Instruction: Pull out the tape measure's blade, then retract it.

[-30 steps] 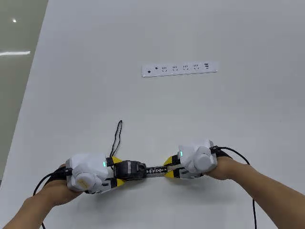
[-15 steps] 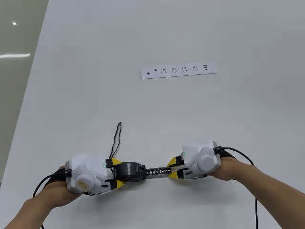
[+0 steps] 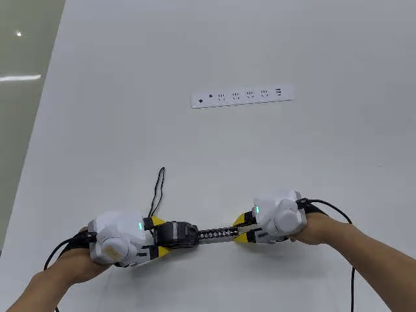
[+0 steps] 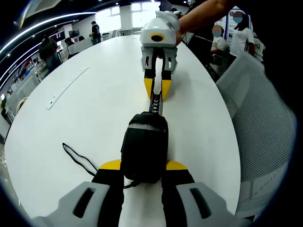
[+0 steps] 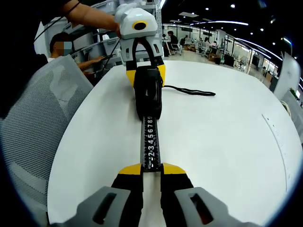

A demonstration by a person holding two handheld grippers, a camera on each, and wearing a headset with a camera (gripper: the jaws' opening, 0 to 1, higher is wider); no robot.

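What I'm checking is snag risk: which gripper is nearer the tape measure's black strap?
Left. The left gripper grips the tape measure case, whose black strap trails off beside its fingers. The right gripper holds the blade, beyond the case.

Both forearms reach in from the near side; the left hand-held gripper (image 3: 160, 234) and right hand-held gripper (image 3: 240, 229) face each other, jaws clamped.

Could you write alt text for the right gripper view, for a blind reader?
The right gripper grips the tip of a black numbered blade, drawn partly out of a black tape measure that the left gripper holds opposite. A black cord lies beside it on the white table.
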